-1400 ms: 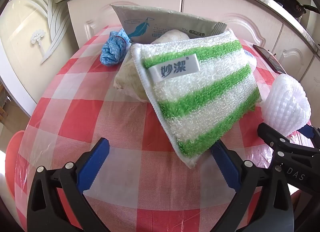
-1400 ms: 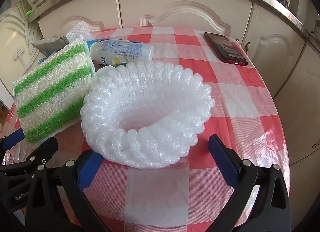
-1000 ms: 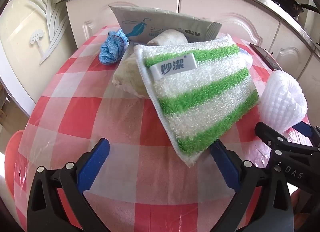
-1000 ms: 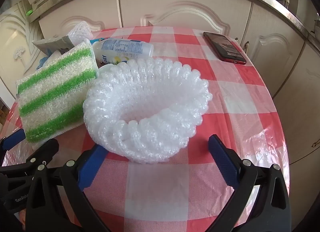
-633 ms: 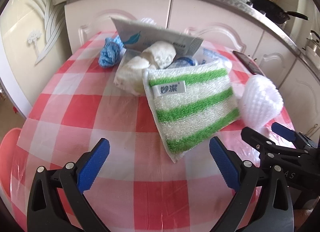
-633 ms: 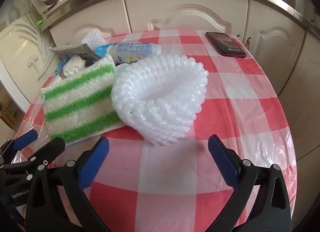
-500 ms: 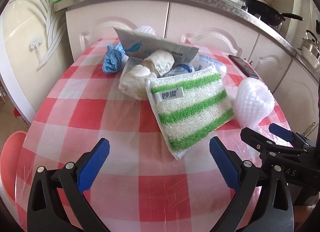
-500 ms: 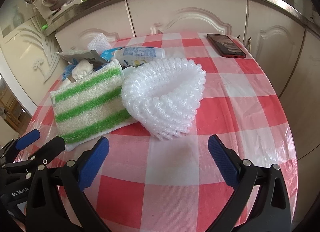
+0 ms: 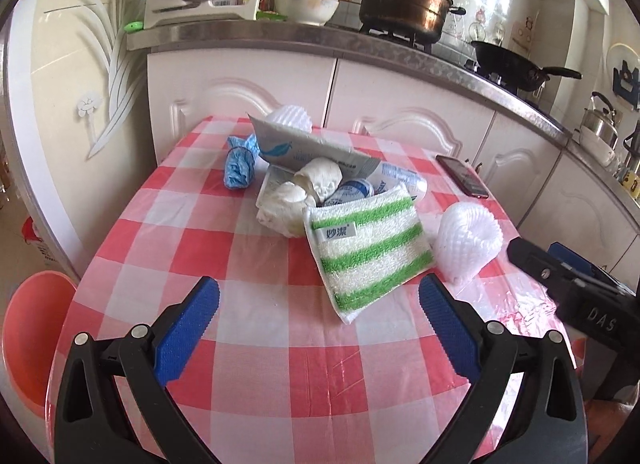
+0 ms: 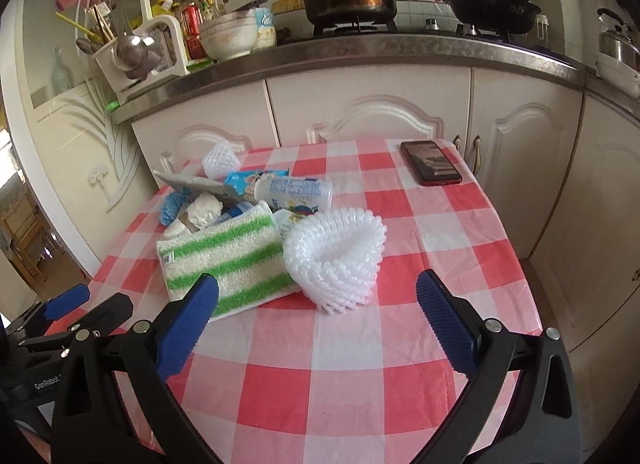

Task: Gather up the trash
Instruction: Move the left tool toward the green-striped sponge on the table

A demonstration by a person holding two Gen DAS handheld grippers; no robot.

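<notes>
A pile of trash lies mid-table: a green-and-white striped sponge cloth (image 9: 366, 251) (image 10: 228, 260), a white foam fruit net (image 9: 468, 242) (image 10: 336, 258), crumpled white tissues (image 9: 298, 193), a blue crumpled wrapper (image 9: 240, 163), a grey wipes packet (image 9: 312, 151), a white bottle (image 10: 296, 191) and a second small foam net (image 10: 220, 159). My left gripper (image 9: 318, 328) is open and empty, above the near table, short of the cloth. My right gripper (image 10: 316, 322) is open and empty, short of the foam net.
The round table has a red-and-white checked cover (image 9: 256, 264). A phone (image 10: 430, 163) lies at its far right. A pink bin (image 9: 30, 340) stands on the floor at the left. White kitchen cabinets (image 10: 372, 111) and a counter with pots stand behind.
Both grippers have pulled back and up from the pile, so the cloth and foam net look smaller and farther. The jaws stayed open. The trash has not moved.
</notes>
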